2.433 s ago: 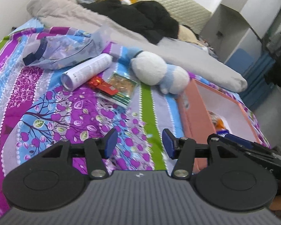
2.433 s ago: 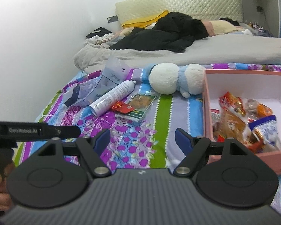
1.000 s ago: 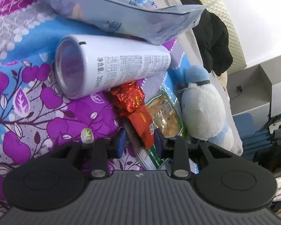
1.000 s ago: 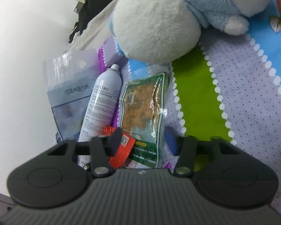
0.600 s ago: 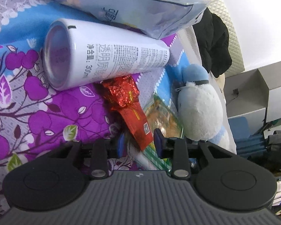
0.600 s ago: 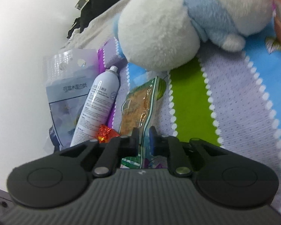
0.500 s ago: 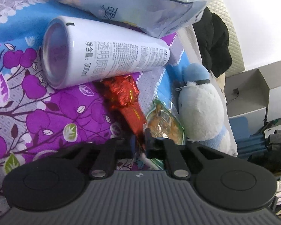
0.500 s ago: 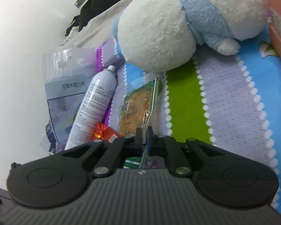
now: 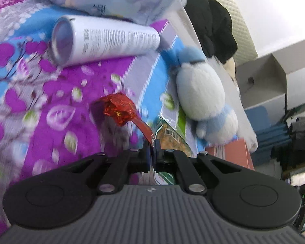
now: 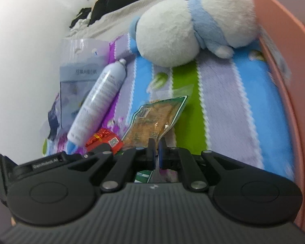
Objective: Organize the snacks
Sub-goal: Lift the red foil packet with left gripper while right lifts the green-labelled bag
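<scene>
The left gripper [image 9: 152, 152] is pinched on the flat tail of the red foil snack [image 9: 120, 109]; the right gripper [image 10: 156, 154] nips the green packet [image 10: 158, 118] by its edge, above the bedspread [image 10: 240, 109]. Both seem light and crinkly; the sealed edges look safest to hold.

Both wrist views low, close over the bedspread [image 9: 50, 122], angled downward, sharing the plush toy [image 9: 201, 93].

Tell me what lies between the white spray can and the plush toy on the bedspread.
Nothing but bare striped bedspread: in the right wrist view the white spray can and the plush toy lie apart, with only cloth showing between them.
</scene>
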{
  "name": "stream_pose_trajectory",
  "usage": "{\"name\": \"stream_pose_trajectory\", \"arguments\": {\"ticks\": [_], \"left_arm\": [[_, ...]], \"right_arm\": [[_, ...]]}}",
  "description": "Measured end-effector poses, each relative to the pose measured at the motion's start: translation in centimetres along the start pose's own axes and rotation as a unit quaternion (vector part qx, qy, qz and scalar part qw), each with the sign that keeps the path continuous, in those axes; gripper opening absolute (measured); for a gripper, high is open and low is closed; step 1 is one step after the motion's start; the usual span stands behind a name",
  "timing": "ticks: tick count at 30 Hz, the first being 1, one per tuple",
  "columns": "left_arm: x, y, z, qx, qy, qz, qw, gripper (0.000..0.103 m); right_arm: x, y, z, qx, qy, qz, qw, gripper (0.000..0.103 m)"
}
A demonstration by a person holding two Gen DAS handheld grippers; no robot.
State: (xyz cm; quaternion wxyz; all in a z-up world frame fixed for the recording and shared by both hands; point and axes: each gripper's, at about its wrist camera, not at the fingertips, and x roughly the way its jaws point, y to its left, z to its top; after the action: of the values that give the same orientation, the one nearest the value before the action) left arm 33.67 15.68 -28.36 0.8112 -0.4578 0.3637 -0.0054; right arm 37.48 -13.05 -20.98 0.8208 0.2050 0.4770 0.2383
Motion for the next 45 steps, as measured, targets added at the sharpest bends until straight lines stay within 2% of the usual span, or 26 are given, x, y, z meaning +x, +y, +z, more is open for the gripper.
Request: {"name": "stream_pose_trajectory", "arguments": {"ticks": [16, 26, 30, 33, 34, 35, 36, 37, 38, 40, 43, 45], "left_arm": [[-8.7, 0.0, -10.8, 0.029, 0.043, -0.010, 0.9986, 0.003], [-11.5, 1.6, -15.4, 0.053, 0.092, 0.017, 0.9942, 0.003], [-12.5, 1.8, -16.3, 0.067, 0.102, 0.036, 0.9919, 0.003], [-12.6, 2.0, -16.6, 0.068, 0.112, 0.064, 0.9893, 0.004], [-12.6, 2.1, -16.6, 0.067, 0.115, 0.071, 0.9886, 0.010], [-12.7, 2.2, -16.6, 0.065, 0.116, 0.077, 0.9880, 0.028], [-12.8, 2.3, -16.6, 0.064, 0.117, 0.084, 0.9876, 0.039], [-13.0, 2.4, -16.6, 0.063, 0.113, 0.087, 0.9877, 0.058], [-13.2, 2.3, -16.6, 0.064, 0.106, 0.084, 0.9888, 0.066], [-13.4, 1.9, -16.5, 0.070, 0.098, 0.092, 0.9884, 0.075], [-13.6, 1.0, -16.4, 0.090, 0.080, 0.117, 0.9858, 0.086], [-13.6, 0.6, -16.2, 0.097, 0.074, 0.124, 0.9847, 0.087]], "right_arm": [[-9.2, 0.6, -10.3, -0.036, 0.007, -0.037, 0.999, 0.005], [-13.1, -0.1, -16.1, -0.047, 0.009, -0.063, 0.997, 0.005], [-14.2, -1.2, -18.2, -0.058, 0.008, -0.088, 0.994, 0.009], [-14.7, -2.1, -19.2, -0.057, 0.003, -0.096, 0.994, 0.010], [-14.9, -2.3, -19.4, -0.058, 0.000, -0.097, 0.994, 0.012], [-15.0, -2.4, -19.6, -0.060, -0.002, -0.101, 0.993, 0.019], [-15.1, -2.5, -19.8, -0.063, -0.002, -0.107, 0.992, 0.024], [-15.2, -2.6, -19.9, -0.065, -0.005, -0.113, 0.991, 0.042], [-15.3, -2.6, -19.9, -0.066, -0.010, -0.114, 0.991, 0.062], [-15.6, -2.5, -19.9, -0.069, -0.026, -0.115, 0.991, 0.079], [-15.4, -2.2, -19.8, -0.078, -0.041, -0.123, 0.988, 0.080], [-15.0, -2.1, -19.7, -0.077, -0.046, -0.117, 0.989, 0.081]]}}
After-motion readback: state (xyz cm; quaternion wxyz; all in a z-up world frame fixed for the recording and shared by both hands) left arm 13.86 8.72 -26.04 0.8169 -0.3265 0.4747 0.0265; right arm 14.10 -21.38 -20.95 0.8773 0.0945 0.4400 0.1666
